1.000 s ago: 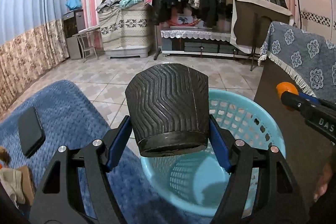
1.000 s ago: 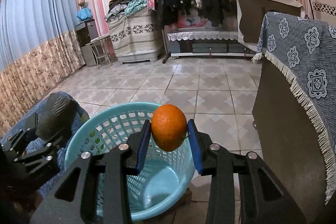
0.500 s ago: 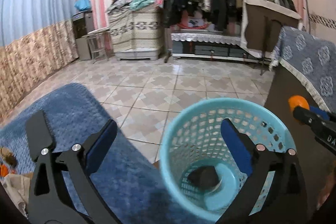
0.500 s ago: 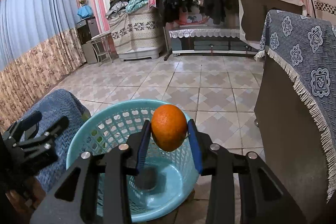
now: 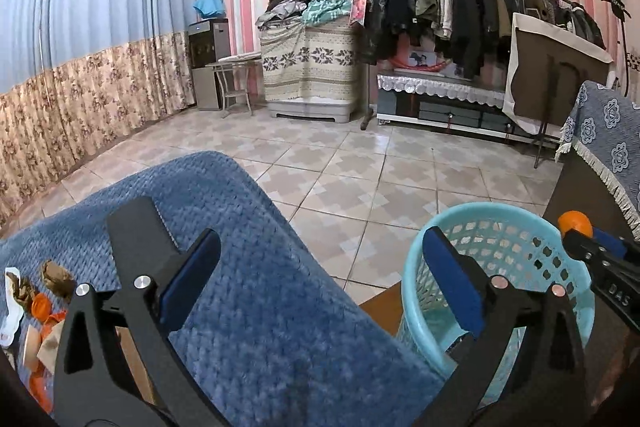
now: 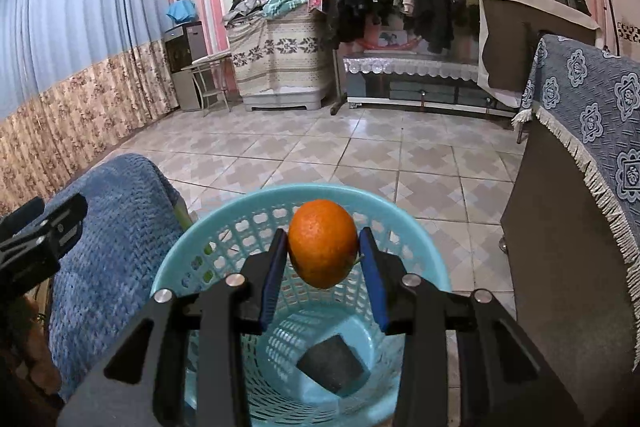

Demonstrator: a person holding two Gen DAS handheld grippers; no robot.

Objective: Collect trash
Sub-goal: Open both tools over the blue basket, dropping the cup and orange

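Orange — clamped between the blue pads of the right gripper, held above the open mouth of the basket. A dark cup lies on its side at the basket's bottom. The left gripper has its fingers wide apart with nothing between them, pointing over the edge of the blue blanket, the basket just to its right. Scraps — orange peel, brown and white bits — lie on the blanket at the far left. Beyond is a tiled floor, and a dark cabinet stands right of the basket.
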